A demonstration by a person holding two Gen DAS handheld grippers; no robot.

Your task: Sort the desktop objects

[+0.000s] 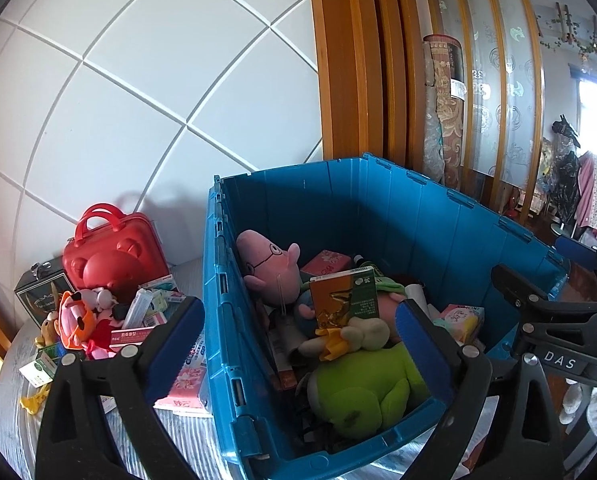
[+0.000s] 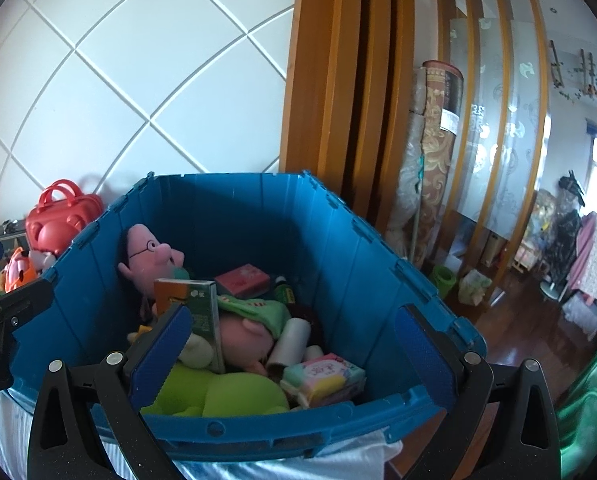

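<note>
Both grippers hung spread and empty over the blue crate's near rim.

We held the left gripper (image 1: 298,344) with its ribbed blue pads wide apart, straddling the crate's (image 1: 378,208) left wall, and the right gripper (image 2: 294,344) just as wide above the near wall (image 2: 258,424), nothing between either pair of fingers. We saw smooth, hard plastic walls with open room above them, and inside a soft heap: a pink plush (image 1: 266,268) with glasses leaning in the far left corner, a lime-green plush (image 1: 370,384) at the front, a glossy orange-and-green box (image 1: 344,300) standing upright, and a pastel tissue pack (image 2: 326,376). Beside the crate on the striped cloth (image 1: 186,440) lay a crowded pile of small boxes and toys (image 1: 98,320) before a red bear-faced case (image 1: 114,260). Our fingers hid part of that pile, and lower layers in the crate stayed too buried to identify.
</note>
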